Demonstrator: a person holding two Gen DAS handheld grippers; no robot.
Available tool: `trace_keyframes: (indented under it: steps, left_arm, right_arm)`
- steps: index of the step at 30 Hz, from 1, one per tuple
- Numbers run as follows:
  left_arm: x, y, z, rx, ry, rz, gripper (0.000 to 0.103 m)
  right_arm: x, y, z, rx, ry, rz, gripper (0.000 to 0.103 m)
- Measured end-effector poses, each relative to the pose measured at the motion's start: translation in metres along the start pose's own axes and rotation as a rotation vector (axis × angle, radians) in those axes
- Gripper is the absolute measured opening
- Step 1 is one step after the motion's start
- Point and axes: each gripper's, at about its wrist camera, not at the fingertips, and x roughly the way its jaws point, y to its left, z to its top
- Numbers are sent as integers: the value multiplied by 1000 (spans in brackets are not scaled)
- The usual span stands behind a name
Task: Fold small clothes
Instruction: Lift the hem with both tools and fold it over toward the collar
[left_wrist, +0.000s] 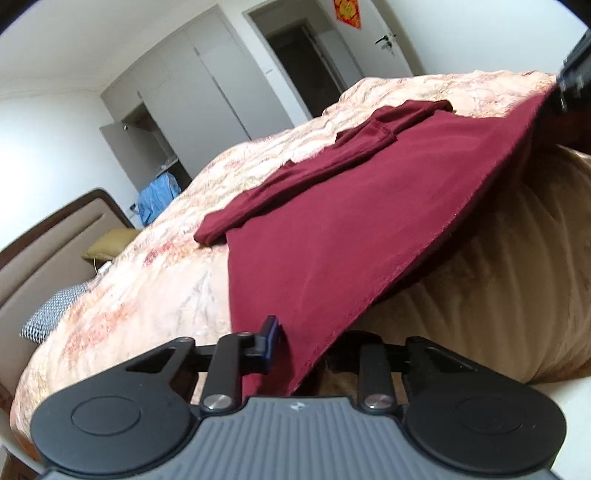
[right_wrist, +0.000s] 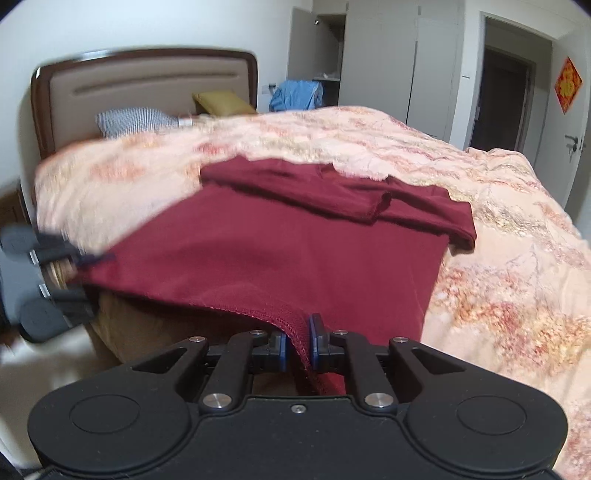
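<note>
A: Stretching taut across the near edge of the bed (right_wrist: 517, 258), the maroon garment (left_wrist: 332, 229) is held up by its hem at two corners, with the far part and the folded-in sleeves resting on the floral quilt (left_wrist: 147, 295).

B: And the right claw (right_wrist: 297, 343): its blue pads are seen pressed against the stitched hem, so that corner is judged to be pinched firmly.

A: The left claw (left_wrist: 295, 354) is less plain. One finger (left_wrist: 269, 332) is seen on top of the cloth, the other is hidden under it, so a grip on the left corner is inferred, not confirmed.

B: Agreed. In the right wrist view that claw is blurred at the frame's left edge.

A: What could be spoiled here? If the hem is carried forward unevenly, a skewed fold would be produced.

B: The tucked sleeves could also be dragged loose if the cloth is pulled too hard towards the bed edge.

A: And a thin pinch could be lost mid-lift, letting one corner drop off the bed.
</note>
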Motion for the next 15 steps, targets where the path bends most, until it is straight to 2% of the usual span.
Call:
trace_keyframes:
  steps: [5,7,9,11,13,15]
  left_arm:
    - [-4,6,-4,33,-4,-24,13]
    - [-4,13,-2,4,0,-40,11]
    - [-8,22,1,-42,-4,-59,10]
    - [-9,31,6,-77,-14,-64,9]
    - [-12,39,11,-104,-28,-68,9]
    - [-15,45,15,-114,-47,-66,8]
  right_arm:
    - [11,20,-27,-184,62,-54,15]
    - [16,27,-41,-264,83,-86,24]
    - [21,34,-53,-345,93,-125,29]
    - [21,40,-61,-406,80,-150,32]
    - [21,46,-68,-455,75,-170,42]
    - [21,48,-72,-492,69,-190,45]
